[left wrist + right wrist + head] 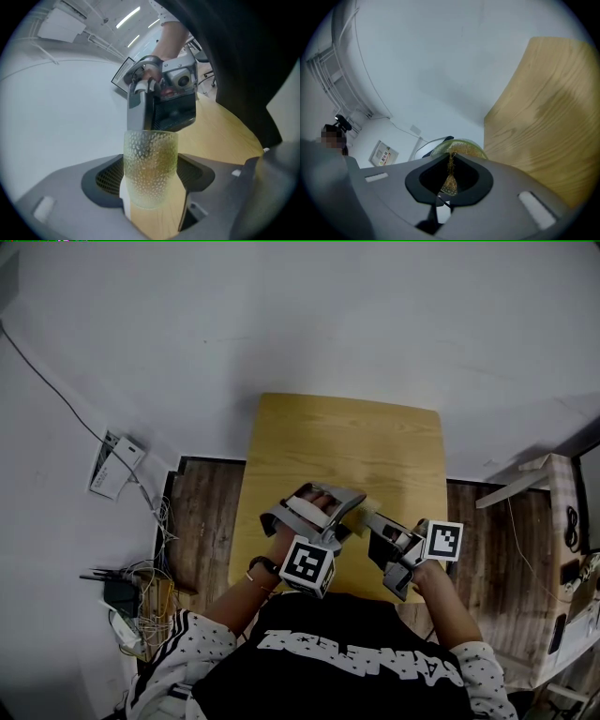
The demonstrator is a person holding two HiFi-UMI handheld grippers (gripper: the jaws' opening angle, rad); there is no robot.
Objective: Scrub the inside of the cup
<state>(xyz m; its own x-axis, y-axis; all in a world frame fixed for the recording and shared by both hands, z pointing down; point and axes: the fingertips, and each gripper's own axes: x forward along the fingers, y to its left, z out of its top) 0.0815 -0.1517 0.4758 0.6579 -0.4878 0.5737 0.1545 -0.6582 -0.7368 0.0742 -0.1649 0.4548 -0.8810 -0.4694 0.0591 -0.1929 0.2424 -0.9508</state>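
Your left gripper (347, 507) is clamped around the cup (150, 168), a dimpled, greenish glass one. Its jaws are spread wide, with one pad on each side of the wall. The cup is lifted off the table (347, 437) and tipped on its side over the near edge, with its mouth turned to the right. I take it you hold it that way so the other tool can enter straight along its axis rather than reaching down from above.

Your right gripper (377, 521) has its jaws pinched together on a small brownish mesh scrubber (449, 183). A bit of the scrubber sticks out past the tips. In the right gripper view, the cup's rim sits just beyond those tips, so the scrubber is at the mouth. How deep it reaches into the cup can't be made out.

Gripping the cup by its sides leaves the opening free. The closed, narrow right jaws should fit inside it. The glass looks slippery, so a firm left grip matters while you push and twist.
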